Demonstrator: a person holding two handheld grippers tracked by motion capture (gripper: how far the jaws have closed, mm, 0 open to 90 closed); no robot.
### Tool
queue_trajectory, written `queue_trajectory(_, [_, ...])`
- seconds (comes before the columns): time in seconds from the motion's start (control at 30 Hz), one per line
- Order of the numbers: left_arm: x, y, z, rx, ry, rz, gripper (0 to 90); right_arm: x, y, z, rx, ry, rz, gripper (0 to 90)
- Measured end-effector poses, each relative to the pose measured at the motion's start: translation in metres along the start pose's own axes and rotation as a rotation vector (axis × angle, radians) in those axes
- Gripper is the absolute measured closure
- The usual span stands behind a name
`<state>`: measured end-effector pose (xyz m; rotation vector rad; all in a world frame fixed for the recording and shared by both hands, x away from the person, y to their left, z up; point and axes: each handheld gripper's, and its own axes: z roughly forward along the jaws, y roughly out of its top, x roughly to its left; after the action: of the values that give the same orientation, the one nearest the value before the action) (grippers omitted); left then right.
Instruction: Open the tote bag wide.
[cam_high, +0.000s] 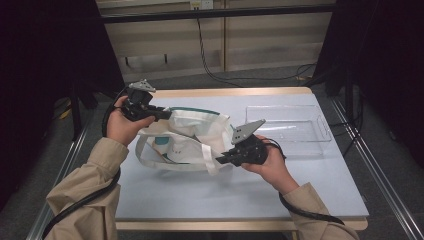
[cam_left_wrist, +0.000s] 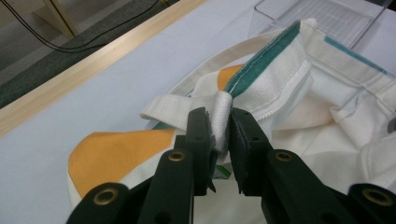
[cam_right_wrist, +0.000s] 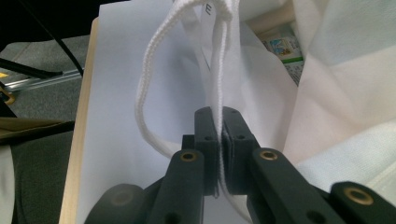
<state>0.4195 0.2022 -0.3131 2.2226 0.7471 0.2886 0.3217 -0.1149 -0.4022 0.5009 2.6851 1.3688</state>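
High view: right gripper (cam_high: 223, 159) near the person, jaws pinched flat on a white strap (cam_right_wrist: 218, 88); left gripper (cam_high: 161, 114) farther back, clamped on the folded rim of the tote bag (cam_high: 192, 137) mid-table. Clear tray (cam_high: 287, 125) beyond. Risk: thin strap slips if pulled apart.

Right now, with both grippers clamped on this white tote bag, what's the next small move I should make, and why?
Probably draw the two grippers a little apart to spread the bag's mouth. The left gripper pinches the tote bag at its green-trimmed rim, and the right gripper is shut on a white handle strap. The bag lies slumped on the table, its opening only partly open.
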Motion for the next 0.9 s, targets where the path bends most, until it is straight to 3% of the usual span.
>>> queue_trajectory(0.3, [0.007,0.008,0.008,-0.006,0.022,-0.029,79.2,0.003,-0.008,0.003,0.012,0.009,-0.005,85.9])
queue_trajectory(0.73, [0.017,0.015,0.015,0.023,0.071,-0.053,80.1,0.006,-0.020,0.005,0.036,0.027,-0.015,85.8])
queue_trajectory(0.9, [0.019,0.018,0.019,0.033,0.087,-0.044,80.1,0.007,-0.024,0.005,0.037,0.032,-0.013,85.6])
